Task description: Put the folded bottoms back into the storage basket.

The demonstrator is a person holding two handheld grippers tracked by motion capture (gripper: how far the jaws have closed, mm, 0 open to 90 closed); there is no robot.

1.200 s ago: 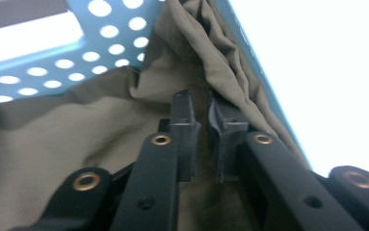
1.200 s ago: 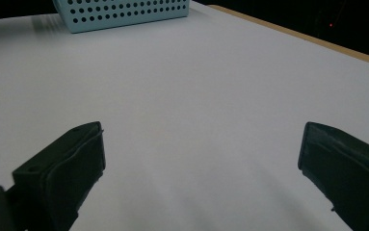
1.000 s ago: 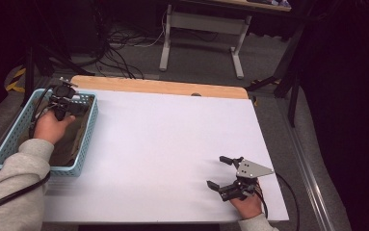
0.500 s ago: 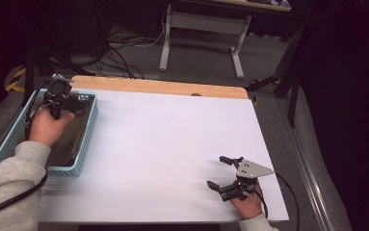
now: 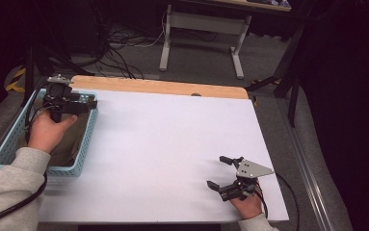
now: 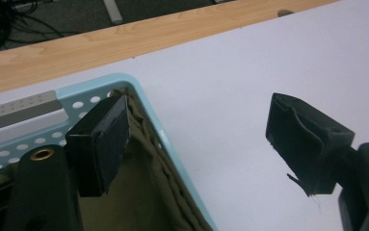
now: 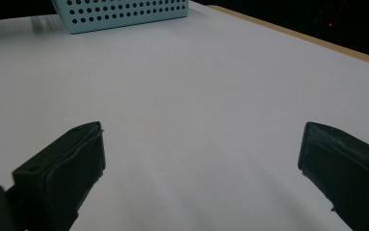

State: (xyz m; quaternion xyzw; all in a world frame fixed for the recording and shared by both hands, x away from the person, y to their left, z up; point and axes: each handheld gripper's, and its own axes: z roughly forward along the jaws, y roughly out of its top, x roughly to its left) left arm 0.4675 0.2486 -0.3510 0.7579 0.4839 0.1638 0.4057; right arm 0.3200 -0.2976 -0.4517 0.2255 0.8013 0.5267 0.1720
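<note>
One blue basket (image 5: 88, 132) sat at the table's (image 5: 172, 144) left edge with one brown cloth (image 6: 138, 202) inside. Two grippers: left gripper (image 6: 196, 144) had lifted off the cloth toward the basket's far corner, jaws just opened, nothing between them. Right gripper (image 5: 228, 173) rested wide open and empty, unmoved, well apart.

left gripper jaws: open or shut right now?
Open. In the left gripper view the left gripper has just been opening; nothing sits between its pads, which straddle the blue basket's rim, olive cloth inside.
</note>
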